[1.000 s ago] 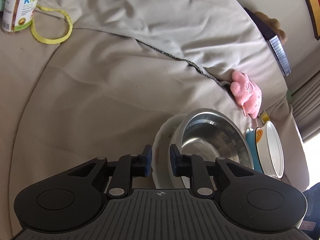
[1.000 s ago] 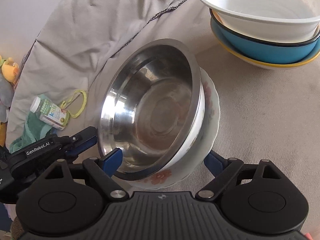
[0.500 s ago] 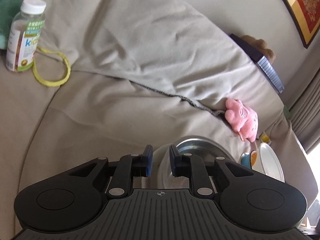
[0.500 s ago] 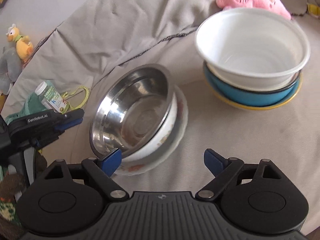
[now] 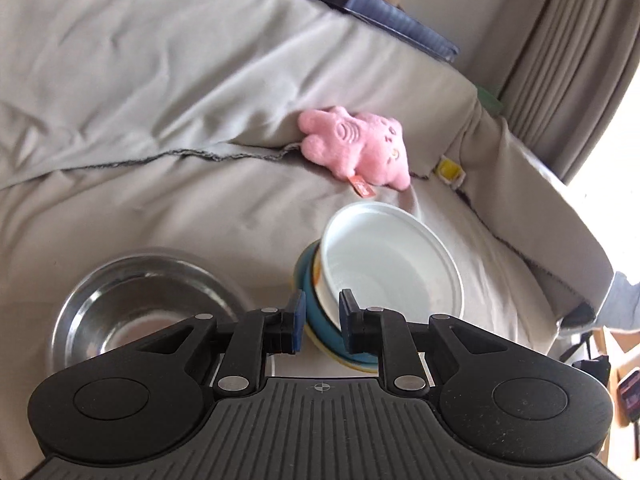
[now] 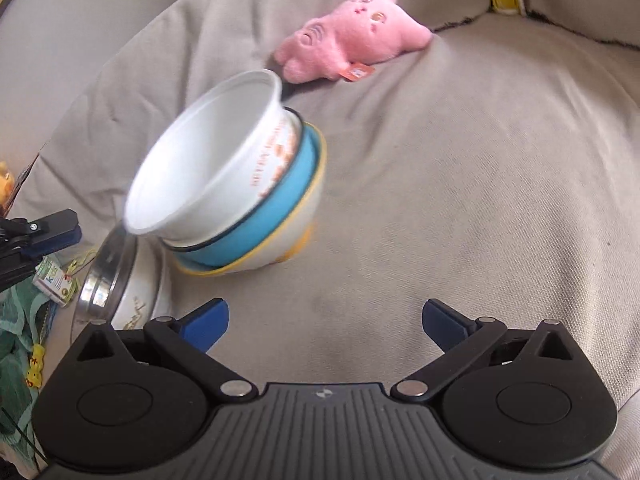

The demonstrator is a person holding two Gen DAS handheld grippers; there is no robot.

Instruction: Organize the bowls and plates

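A steel bowl point(image 5: 136, 304) sits nested in a white flowered bowl point(image 6: 136, 300) on the beige sofa. Beside it stands a stack: a white bowl point(image 5: 388, 264) on a blue bowl point(image 6: 276, 200) on a yellow-rimmed bowl point(image 6: 296, 236). My left gripper point(image 5: 322, 322) is above the sofa near the stack's near edge, its jaws nearly together with a narrow gap and nothing between them. My right gripper point(image 6: 326, 320) is wide open and empty, low over the sofa cushion in front of the stack.
A pink plush toy point(image 5: 356, 144) lies behind the stack at the sofa back. A dark book point(image 5: 372, 12) rests on top of the backrest. A vitamin bottle point(image 6: 50, 280) and green cloth point(image 6: 20, 332) lie at the left. Curtains point(image 5: 568, 40) hang at the right.
My left gripper has swung right, from the steel bowl to the white bowl stack. My right gripper has pulled back off the flowered bowl and turned right toward the stack.
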